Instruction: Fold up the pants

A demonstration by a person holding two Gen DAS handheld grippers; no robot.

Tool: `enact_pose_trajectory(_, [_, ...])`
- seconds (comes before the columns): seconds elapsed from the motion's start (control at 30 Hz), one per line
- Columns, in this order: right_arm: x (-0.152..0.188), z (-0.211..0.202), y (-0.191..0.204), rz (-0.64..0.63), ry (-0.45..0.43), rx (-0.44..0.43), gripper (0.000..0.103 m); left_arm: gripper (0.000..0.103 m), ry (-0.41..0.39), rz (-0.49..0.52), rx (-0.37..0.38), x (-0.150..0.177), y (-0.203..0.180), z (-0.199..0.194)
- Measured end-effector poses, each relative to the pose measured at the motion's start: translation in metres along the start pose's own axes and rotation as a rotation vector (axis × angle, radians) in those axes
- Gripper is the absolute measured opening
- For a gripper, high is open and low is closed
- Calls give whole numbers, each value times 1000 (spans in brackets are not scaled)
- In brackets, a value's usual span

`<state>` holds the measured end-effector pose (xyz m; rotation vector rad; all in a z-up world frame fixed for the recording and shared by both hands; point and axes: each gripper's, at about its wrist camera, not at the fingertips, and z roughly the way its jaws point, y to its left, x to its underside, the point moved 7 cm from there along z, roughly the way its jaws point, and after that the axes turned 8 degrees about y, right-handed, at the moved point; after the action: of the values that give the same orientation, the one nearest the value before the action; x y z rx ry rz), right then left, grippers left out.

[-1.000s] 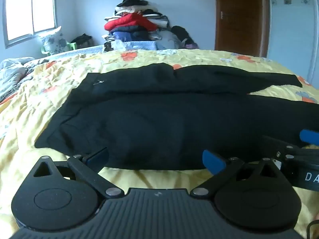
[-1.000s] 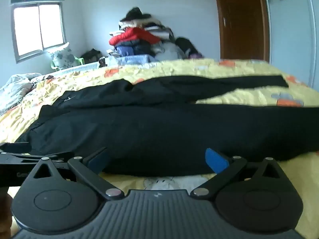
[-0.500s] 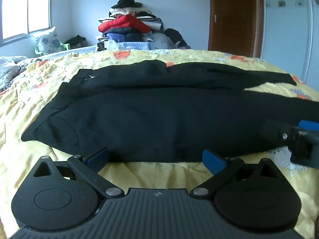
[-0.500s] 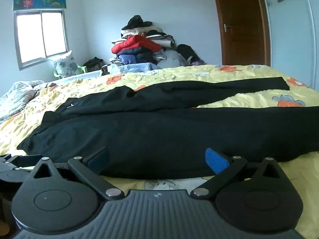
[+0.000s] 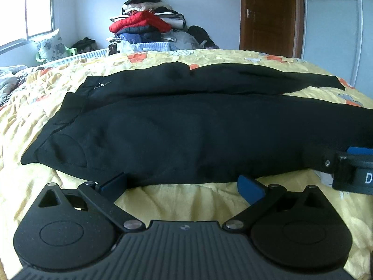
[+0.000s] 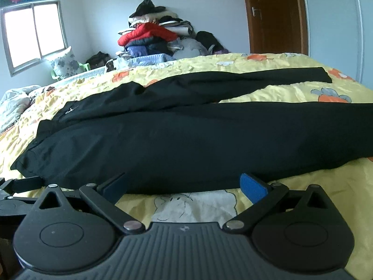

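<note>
Black pants (image 5: 186,126) (image 6: 191,137) lie spread across a yellow bedspread (image 5: 177,200), waistband to the left, both legs running right, the far leg angled away. My left gripper (image 5: 181,185) is open, low over the bedspread, its blue pads just short of the near leg's front edge with nothing between them. My right gripper (image 6: 184,186) is open too, at the same edge further right, also empty. Part of the right gripper (image 5: 345,165) shows at the right edge of the left wrist view. A piece of the left gripper (image 6: 21,186) shows at the left edge of the right wrist view.
A tall pile of clothes (image 5: 149,28) with a red jacket (image 6: 149,32) stands beyond the bed's far side. A window (image 6: 35,35) is at the left, a wooden door (image 5: 270,14) at the back right. A rumpled blanket (image 6: 14,102) lies at the left.
Both grippers have drawn back and dropped toward the near edge of the pants, so the edge now sits just ahead of the pads. The pants have not moved.
</note>
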<state>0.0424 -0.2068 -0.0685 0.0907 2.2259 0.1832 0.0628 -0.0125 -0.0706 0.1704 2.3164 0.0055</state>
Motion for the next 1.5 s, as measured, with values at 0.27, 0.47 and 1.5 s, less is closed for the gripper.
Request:
enact_pose_trajectory(0.27, [2,4,0,-1,24,-8,103,103,3,-19,0,1,3,1])
enact_pose_trajectory(0.47, [2,5,0,-5,28,-8,103,103,4,-39,-6,1,6,2])
enact_pose_trajectory(1.5, [5,15,10,-81,79,43,103,103,23,-60,-4,2,11,6])
